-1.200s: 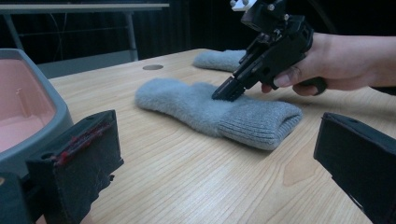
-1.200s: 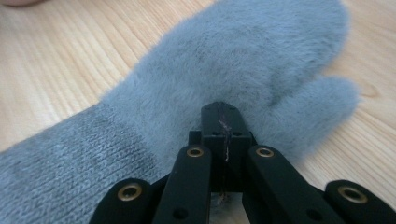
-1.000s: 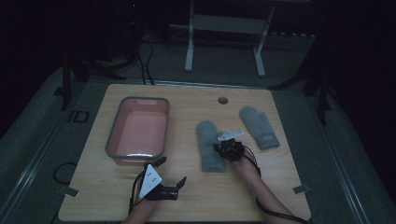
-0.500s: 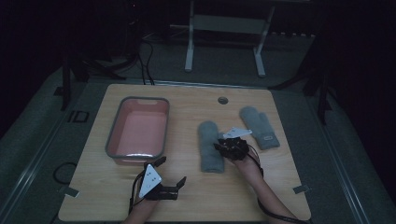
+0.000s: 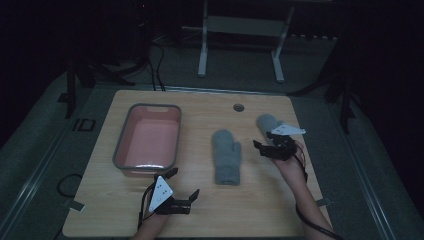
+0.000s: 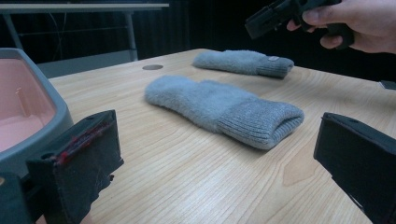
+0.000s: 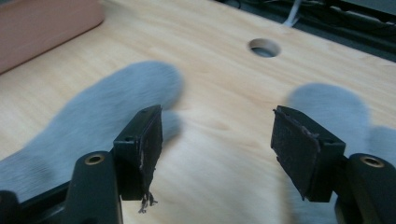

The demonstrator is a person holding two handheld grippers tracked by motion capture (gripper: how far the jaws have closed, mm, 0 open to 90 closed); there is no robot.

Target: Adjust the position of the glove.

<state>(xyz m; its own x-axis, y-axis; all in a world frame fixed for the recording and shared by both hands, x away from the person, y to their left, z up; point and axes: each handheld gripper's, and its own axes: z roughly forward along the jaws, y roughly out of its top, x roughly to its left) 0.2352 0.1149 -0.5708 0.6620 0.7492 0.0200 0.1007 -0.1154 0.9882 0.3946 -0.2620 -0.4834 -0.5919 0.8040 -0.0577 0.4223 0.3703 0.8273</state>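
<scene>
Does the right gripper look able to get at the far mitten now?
Probably yes: the right gripper hangs open beside the far mitten, nothing between them; its jaws have just been opening, empty.

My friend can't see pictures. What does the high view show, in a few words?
Two grey mittens lie on a wooden table: the near mitten in the middle, the far mitten partly under the open, empty right gripper. A pink tub sits left, and the left gripper rests open near the front edge.

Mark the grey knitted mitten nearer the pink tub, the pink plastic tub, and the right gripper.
Grey knitted mitten nearer the tub [image 5: 226, 156]: high view, mid-palm.
Pink plastic tub with grey rim [image 5: 120, 145]: high view, left rim.
Right gripper [image 5: 260, 148]: high view, between its open fingertips.
</scene>
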